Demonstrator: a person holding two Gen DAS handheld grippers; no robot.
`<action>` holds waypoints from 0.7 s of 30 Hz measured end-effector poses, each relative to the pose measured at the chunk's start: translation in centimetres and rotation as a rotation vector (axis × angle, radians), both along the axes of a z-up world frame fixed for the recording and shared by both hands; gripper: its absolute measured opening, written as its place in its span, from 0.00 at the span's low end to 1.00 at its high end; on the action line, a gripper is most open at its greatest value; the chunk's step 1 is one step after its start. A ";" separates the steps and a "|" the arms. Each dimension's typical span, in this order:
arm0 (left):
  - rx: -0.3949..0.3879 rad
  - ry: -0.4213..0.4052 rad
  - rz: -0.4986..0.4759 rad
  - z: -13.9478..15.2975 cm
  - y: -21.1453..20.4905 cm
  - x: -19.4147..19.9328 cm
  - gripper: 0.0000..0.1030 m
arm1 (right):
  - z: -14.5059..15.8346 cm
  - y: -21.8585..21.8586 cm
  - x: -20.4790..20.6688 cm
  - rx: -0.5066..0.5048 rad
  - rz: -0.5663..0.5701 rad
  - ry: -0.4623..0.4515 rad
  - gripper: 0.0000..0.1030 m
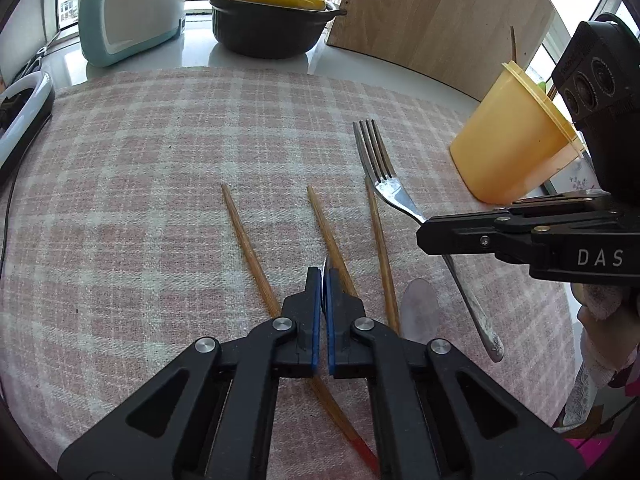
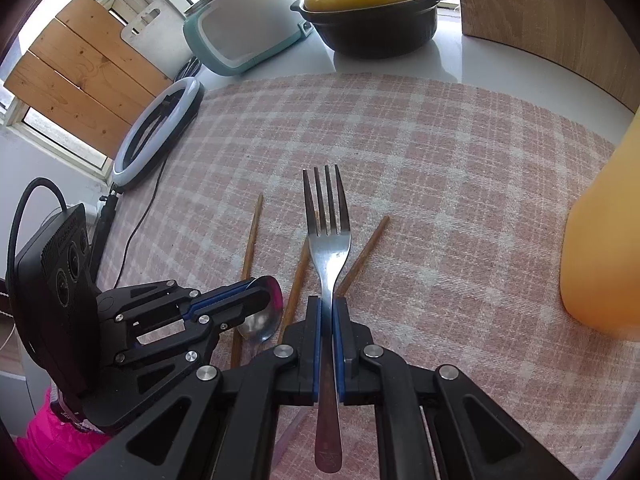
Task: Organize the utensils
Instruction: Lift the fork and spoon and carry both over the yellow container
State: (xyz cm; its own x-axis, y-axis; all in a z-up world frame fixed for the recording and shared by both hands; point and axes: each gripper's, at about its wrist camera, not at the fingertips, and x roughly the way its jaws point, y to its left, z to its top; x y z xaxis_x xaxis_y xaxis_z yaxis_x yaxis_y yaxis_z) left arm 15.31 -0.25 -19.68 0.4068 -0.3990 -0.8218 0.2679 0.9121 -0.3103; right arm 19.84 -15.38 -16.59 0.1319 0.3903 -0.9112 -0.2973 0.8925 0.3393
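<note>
In the left wrist view my left gripper [image 1: 324,280] is shut, with a thin metal edge of a spoon [image 1: 325,265] pinched between its blue pads. The right wrist view shows that spoon's bowl [image 2: 260,322] at the left gripper [image 2: 269,297]. My right gripper [image 2: 327,305] is shut on a steel fork [image 2: 328,240] by its neck, tines pointing away. From the left, the fork [image 1: 382,172] hangs from the right gripper [image 1: 425,233]. Three wooden chopsticks [image 1: 248,248] [image 1: 330,236] [image 1: 382,256] lie on the plaid cloth [image 1: 160,160]. A yellow cup [image 1: 512,148] stands at the right.
At the back stand a black pot with a yellow lid [image 1: 276,12], a teal and white cooker [image 1: 128,12] and a wooden board [image 1: 440,20]. A ring light [image 2: 156,132] with its cable lies at the cloth's left edge. A person's sleeve [image 1: 596,360] is at the right.
</note>
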 end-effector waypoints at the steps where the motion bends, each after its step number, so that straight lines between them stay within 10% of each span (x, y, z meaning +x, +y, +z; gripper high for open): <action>1: -0.004 -0.009 0.007 0.3 0.2 -0.2 0.00 | 0.2 -0.1 -0.1 0.002 -0.001 -0.006 0.03; 21: -0.022 -0.226 0.110 9.5 3.5 -4.9 0.00 | 7.2 -3.2 -3.9 0.037 0.006 -0.215 0.03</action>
State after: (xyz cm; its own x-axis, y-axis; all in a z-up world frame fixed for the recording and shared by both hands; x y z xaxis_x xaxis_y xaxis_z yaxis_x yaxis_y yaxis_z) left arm 10.38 3.28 -10.15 0.6210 -0.3591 -0.6967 0.2317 0.9333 -0.2745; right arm 15.91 -18.57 -9.35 0.3189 0.4240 -0.8476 -0.3716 0.8787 0.2997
